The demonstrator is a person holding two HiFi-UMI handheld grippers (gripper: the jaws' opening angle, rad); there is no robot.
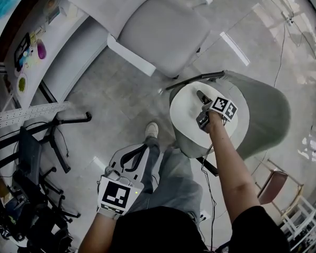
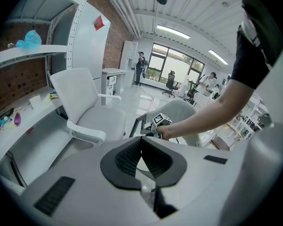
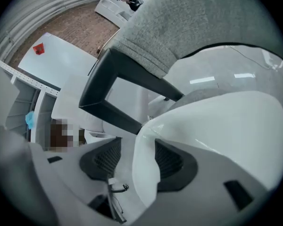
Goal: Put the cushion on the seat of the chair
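A round white cushion [image 1: 190, 112] lies on the seat of the grey chair [image 1: 268, 115] at the right of the head view. My right gripper [image 1: 201, 96] reaches onto the cushion's far side. In the right gripper view the cushion's white rim [image 3: 217, 126] runs between the pads of the right gripper [image 3: 139, 157], which stand apart, with a gap at the left pad. The chair's dark armrest frame [image 3: 127, 86] is just ahead. My left gripper [image 1: 142, 149] hangs low by the person's leg, fingers together, holding nothing; its pads meet at the tips in the left gripper [image 2: 141, 140] view.
A white office chair [image 1: 158, 30] stands beyond the grey chair, beside a white desk [image 1: 37, 41] with small items. Black stands and gear [image 1: 37, 157] crowd the lower left. A wooden chair [image 1: 274, 186] sits at the lower right. The person's shoe [image 1: 151, 129] is near the grey chair.
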